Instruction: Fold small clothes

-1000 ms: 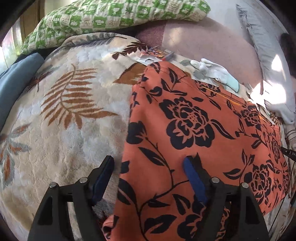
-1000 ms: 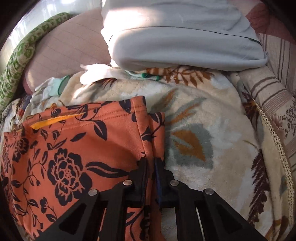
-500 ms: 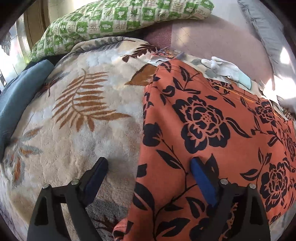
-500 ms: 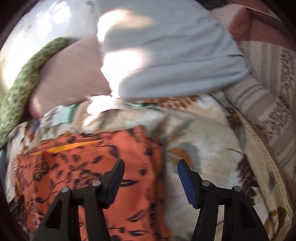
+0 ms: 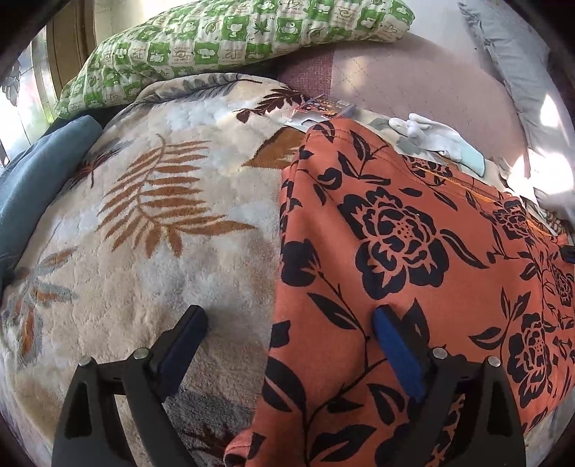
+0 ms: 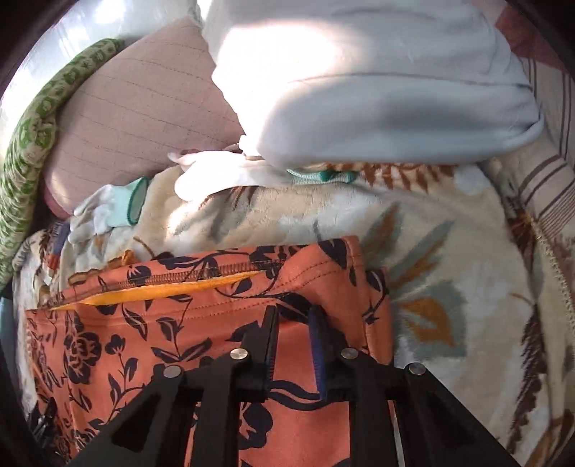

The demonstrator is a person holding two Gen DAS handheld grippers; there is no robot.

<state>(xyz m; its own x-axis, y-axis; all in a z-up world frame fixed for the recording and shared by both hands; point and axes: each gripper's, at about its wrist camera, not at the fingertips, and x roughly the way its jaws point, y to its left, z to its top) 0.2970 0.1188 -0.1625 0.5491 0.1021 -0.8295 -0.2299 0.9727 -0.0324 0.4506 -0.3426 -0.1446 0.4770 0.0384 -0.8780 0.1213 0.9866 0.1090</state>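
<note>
An orange garment with black flowers lies flat on a cream leaf-patterned blanket. My left gripper straddles its left edge, one finger over the blanket and one over the cloth; its jaws are opening wide and grip nothing. In the right wrist view the garment shows its yellow-lined waistband. My right gripper hangs over the garment's right corner. Its jaws are closing to a narrow gap with a ridge of fabric between the pads.
A green checked pillow, a pink cushion and a grey pillow crowd the far side. White gloves lie just beyond the waistband. A blue cloth lies at the left, and a small packet by the garment's far corner.
The left jaws spread wider over the garment's left edge. The right jaws let go of the corner, opened wide while the hand shifted, then narrowed again around the fabric.
</note>
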